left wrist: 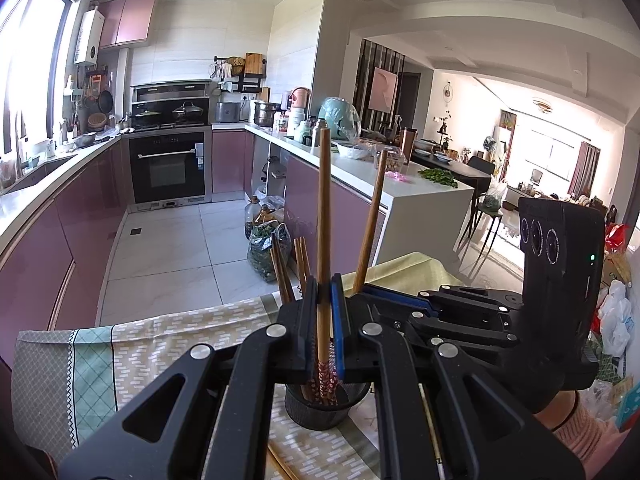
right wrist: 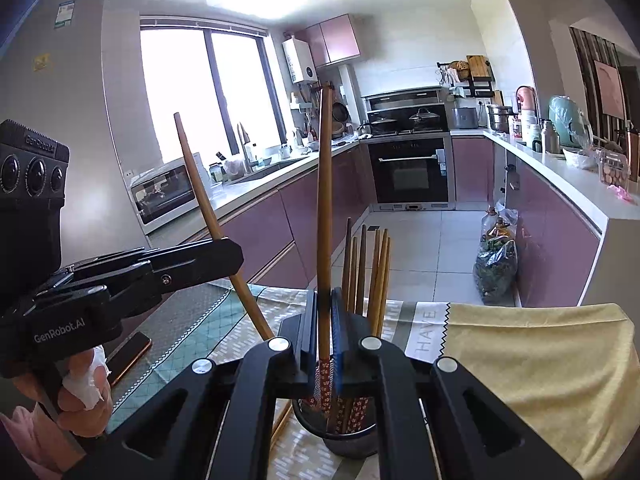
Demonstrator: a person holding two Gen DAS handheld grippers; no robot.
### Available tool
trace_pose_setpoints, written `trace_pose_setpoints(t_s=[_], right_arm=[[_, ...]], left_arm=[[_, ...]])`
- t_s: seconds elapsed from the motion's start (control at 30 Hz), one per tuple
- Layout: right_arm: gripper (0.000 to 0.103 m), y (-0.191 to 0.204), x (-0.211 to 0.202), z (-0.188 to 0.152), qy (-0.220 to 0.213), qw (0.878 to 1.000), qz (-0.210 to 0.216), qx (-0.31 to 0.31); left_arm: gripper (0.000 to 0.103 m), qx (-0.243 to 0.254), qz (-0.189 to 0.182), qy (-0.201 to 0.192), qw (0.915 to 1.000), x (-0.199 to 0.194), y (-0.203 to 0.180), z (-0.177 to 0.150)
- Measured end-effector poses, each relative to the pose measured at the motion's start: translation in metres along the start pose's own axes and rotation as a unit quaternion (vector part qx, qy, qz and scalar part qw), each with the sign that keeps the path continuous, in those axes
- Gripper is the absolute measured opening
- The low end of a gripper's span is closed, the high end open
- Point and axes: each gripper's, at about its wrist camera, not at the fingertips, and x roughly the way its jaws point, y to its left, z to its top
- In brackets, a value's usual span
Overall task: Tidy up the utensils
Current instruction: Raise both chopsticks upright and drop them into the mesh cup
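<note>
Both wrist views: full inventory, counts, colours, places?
held chopsticks: two, brown with red patterned ends, one upright in each gripper over the holder
holder: one, black mesh cup on the tablecloth, more chopsticks standing inside
loose chopsticks: at least two, brown, flat on the cloth near the holder
tablecloth: one, beige and teal patterned, covers the table
yellow cloth: one, on the table's right side
phone: one, dark, on the cloth's left edge
left gripper: black, shut on a chopstick
right gripper: black, shut on a chopstick
</note>
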Motion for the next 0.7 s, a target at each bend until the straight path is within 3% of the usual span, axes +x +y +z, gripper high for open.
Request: trace_pose_setpoints(t_s=[0.4,0.7], right_arm=[[0.006,-0.005,0.034,-0.017,0.063,0.998,-0.002,0.003],[0.006,-0.011,0.052,-0.025,0.087,0.996,-0.012,0.014]], left_arm=[[0.008,0.003,-0.006,0.072,0.9974,0.032,0.006,-0.018],[0.008,-0.01,-0.008,0.121,0.9925,0.073,0.018,-0.02]])
